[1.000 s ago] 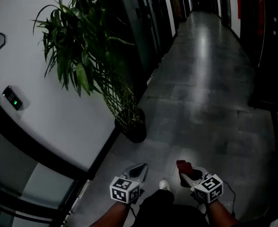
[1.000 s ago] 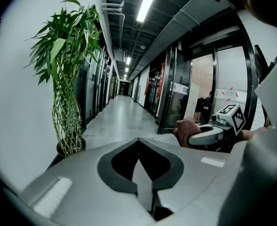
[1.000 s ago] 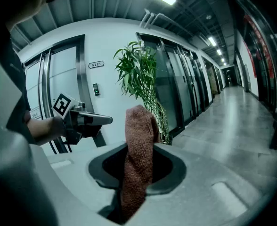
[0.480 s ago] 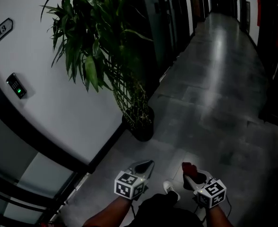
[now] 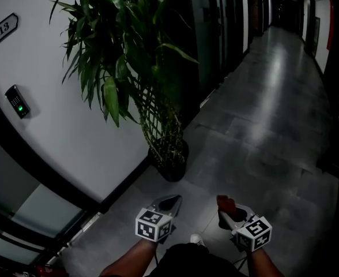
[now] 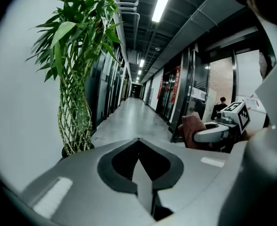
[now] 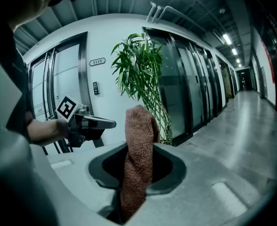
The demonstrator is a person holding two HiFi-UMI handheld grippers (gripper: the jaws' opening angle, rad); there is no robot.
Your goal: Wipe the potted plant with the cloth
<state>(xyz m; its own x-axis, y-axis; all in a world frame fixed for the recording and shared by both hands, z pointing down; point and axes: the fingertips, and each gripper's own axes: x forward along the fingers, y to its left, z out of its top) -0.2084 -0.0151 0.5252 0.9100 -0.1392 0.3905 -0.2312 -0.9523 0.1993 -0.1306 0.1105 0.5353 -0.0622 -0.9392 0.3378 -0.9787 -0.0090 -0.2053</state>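
Our right gripper grasps the reddish-brown cloth. Our left gripper is clenched on nothing. The potted bamboo plant stands ahead-left of both.

Green-leaved potted plant, reddish-brown cloth, grey tiled floor

Number plate above green-lit keypad on white wall; grey tiled corridor floor

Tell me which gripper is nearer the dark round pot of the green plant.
Left. The left gripper hangs short of the pot; the right gripper, clamping a reddish cloth, is farther right.
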